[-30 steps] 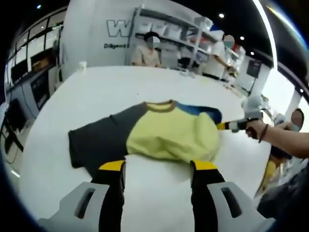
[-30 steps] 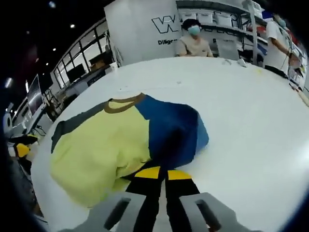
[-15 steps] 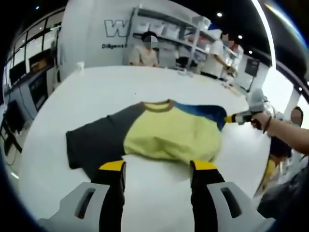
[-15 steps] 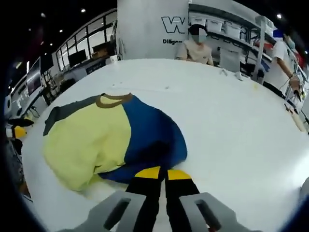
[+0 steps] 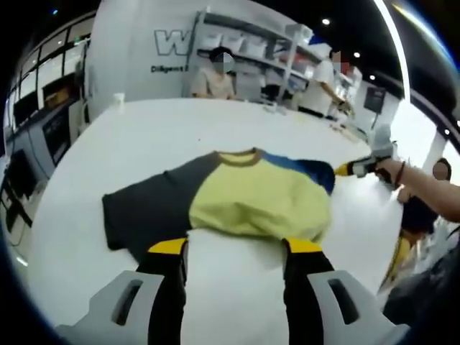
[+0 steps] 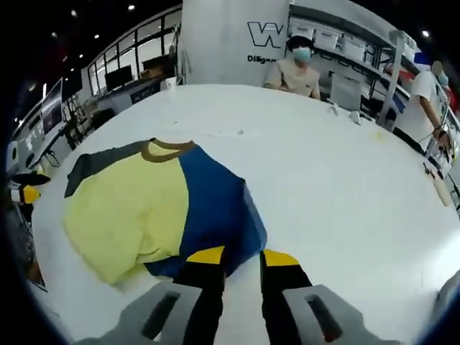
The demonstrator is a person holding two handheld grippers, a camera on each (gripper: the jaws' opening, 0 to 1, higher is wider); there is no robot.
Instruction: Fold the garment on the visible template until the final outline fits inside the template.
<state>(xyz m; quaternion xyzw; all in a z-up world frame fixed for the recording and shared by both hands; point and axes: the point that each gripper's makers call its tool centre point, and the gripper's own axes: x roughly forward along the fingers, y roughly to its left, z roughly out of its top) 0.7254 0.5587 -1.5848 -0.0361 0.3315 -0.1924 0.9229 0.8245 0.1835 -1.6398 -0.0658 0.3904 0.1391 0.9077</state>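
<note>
In the left gripper view the left gripper (image 5: 236, 248) hangs with its jaws spread apart, holding nothing, just short of the garment's (image 5: 248, 205) near hem; the garment lies on the white table (image 5: 180, 136), grey sleeve to the left, yellow middle, blue at the far right; the right gripper (image 5: 359, 167) shows at that blue edge. In the right gripper view its jaws stand parted and empty at the blue sleeve's edge; the garment (image 6: 154, 208) lies flat, left of centre.

no template outline can be made out on the white table (image 6: 345, 187). in the left gripper view's right middle, the right gripper (image 5: 353, 169) is too small and blurred to read its jaws. the wall lettering (image 6: 264, 34) at top centre is cut off.
</note>
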